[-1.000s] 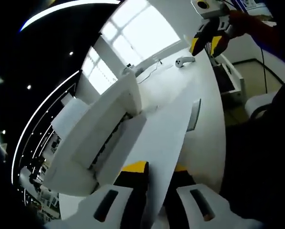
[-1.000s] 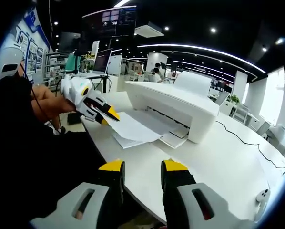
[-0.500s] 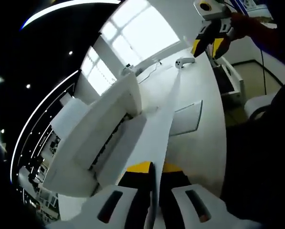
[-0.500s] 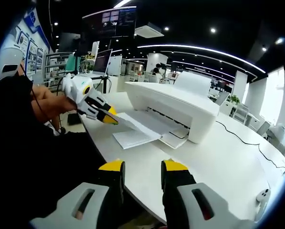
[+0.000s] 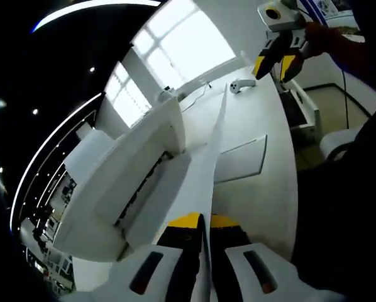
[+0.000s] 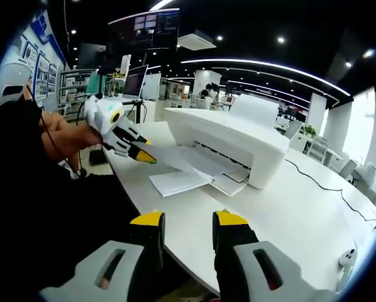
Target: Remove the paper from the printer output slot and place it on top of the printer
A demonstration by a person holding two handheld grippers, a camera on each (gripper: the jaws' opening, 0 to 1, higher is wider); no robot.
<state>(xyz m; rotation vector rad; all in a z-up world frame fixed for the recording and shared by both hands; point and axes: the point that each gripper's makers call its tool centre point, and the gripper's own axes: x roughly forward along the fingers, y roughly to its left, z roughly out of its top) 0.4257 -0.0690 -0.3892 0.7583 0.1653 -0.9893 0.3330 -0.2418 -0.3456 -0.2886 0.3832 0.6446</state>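
- A long white table [image 6: 314, 220] runs through a big open office, with dark ceiling, spot lamps and curved light strips overhead, and bright windows [image 5: 175, 44] at the far side.
- On the table sits the white printer [image 6: 229, 141], its output tray [image 6: 229, 182] folded out at the front, and a sheet standing upright in the rear feeder.
- A cable [image 6: 329, 189] trails across the tabletop past the printer, and a small white device [image 6: 345, 257] lies near the table's edge.
- In the background there are monitors [image 6: 135, 78] on desks, a hanging screen up high, and blue posters on the wall at the left; the writing on them is too small to read.
- The left gripper [image 6: 144, 155], seen from the right gripper view, is held by a bare hand [image 6: 71, 135], tilted down towards the tray.
- Its yellow-tipped jaws are pinched together on the paper [image 6: 169, 154], gripping its near edge.
- That paper is lifted clear of the table, and its far end reaches to the output slot; in the left gripper view it runs edge-on between the jaws.
- Beneath it a second sheet [image 6: 178, 181] lies flat on the table just beside the tray.
- The right gripper [image 6: 187, 221] hangs level over the near table edge, well apart from the printer.
- Its jaws stand parted with nothing between them.
- No brand mark is legible on the printer.
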